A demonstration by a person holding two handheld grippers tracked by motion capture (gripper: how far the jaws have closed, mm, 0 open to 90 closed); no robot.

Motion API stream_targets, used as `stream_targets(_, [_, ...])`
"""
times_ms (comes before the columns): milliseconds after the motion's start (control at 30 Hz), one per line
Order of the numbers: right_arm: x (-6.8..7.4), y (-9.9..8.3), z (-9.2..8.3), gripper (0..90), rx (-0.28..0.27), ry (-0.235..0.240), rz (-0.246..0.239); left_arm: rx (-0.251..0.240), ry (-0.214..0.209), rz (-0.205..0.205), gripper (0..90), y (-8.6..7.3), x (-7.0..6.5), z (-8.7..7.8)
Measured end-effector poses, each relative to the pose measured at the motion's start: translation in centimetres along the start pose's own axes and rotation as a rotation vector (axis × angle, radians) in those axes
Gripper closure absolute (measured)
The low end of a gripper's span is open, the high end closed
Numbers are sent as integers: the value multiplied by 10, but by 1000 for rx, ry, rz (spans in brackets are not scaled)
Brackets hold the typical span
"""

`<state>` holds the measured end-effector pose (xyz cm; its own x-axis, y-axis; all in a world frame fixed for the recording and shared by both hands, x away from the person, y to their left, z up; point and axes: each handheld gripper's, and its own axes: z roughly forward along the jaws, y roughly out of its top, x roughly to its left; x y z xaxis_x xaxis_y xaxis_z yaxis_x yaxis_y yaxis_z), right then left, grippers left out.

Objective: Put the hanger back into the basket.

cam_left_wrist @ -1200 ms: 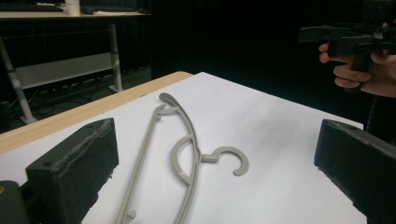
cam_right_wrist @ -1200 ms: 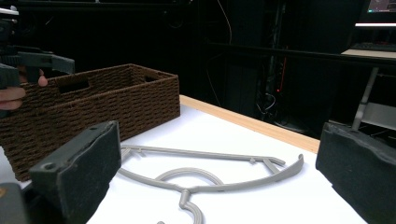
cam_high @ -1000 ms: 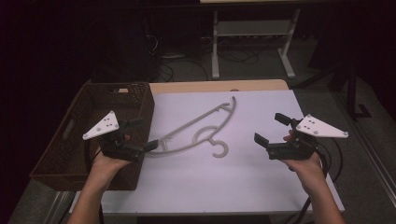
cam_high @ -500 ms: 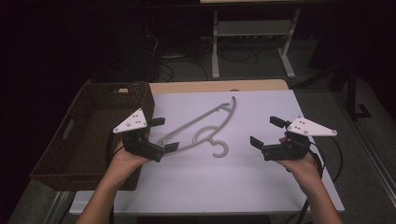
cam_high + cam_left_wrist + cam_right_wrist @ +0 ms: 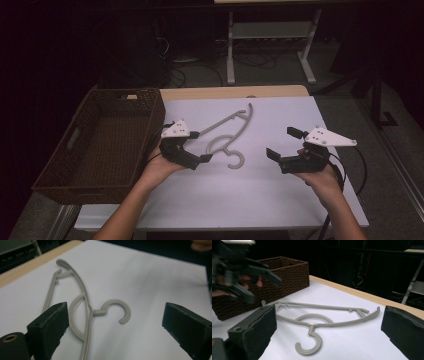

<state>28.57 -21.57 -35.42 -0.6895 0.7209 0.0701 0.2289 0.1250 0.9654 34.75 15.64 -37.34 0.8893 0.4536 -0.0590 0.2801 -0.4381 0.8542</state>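
Observation:
A grey plastic hanger [image 5: 231, 131] lies flat on the white tabletop [image 5: 280, 200], its hook [image 5: 236, 161] pointing toward me. My left gripper [image 5: 200, 146] is low over the hanger's left arm. In the left gripper view the jaws [image 5: 116, 310] stand wide, with the hanger's neck and hook [image 5: 117, 311] on the table between and ahead of them. The jaws have just been closing slightly, and the pads do not touch the hanger. My right gripper [image 5: 281, 143] hovers open to the right of the hook, with nothing in it. The right gripper view has the hanger [image 5: 317, 317] ahead of its open jaws [image 5: 329, 312].
A dark brown woven basket [image 5: 55, 172] stands at the table's left side, seen again as the basket [image 5: 287, 272] behind the left gripper [image 5: 249, 270] in the right gripper view. A wooden table edge [image 5: 225, 92] runs along the back. Cables and a metal stand [image 5: 270, 35] are on the floor beyond.
My left gripper has moved right, away from the basket, and down to the hanger's left arm. The right gripper has stayed nearly in place. The hanger has not shifted.

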Motion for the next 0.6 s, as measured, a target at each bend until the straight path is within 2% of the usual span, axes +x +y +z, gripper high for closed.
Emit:
stream_targets(33, [0, 0, 0, 0, 0, 0, 0, 14, 3, 3, 93, -2, 2, 4])
stream_targets(67, [0, 0, 0, 0, 1, 2, 1, 42, 20, 1, 145, -5, 8, 10])
stream_targets(100, [0, 0, 0, 0, 1, 2, 1, 42, 20, 1, 155, -5, 8, 10])
stream_targets(133, [0, 0, 1, 0, 3, 2, 1, 67, 29, -6, 189, -8, 14, 15])
stream_targets(167, [0, 0, 1, 0, 3, 2, 1, 67, 29, -6, 233, -8, 14, 15])
stream_targets(200, [0, 0, 1, 0, 3, 3, 2, 78, 25, -4, 233, -10, 16, 18])
stream_targets(233, [0, 0, 1, 0, 2, 4, 7, 93, 40, 0, 302, -14, 20, 23])
stream_targets(300, [0, 0, 1, 0, 1, 5, 5, 107, 36, -2, 389, -17, 23, 28])
stream_targets(367, [-1, 0, 1, 0, 2, 5, 5, 120, 37, -6, 433, -19, 24, 30])
stream_targets(433, [-1, 0, 1, 0, 0, 7, 7, 162, 51, 30, 456, -23, 27, 35])
stream_targets(467, [-2, -1, 0, 0, 1, 6, 6, 174, 55, 19, 503, -28, 28, 39])
stream_targets(600, [-2, -1, -1, 0, 2, 8, 11, 201, 61, 6, 564, -35, 33, 43])
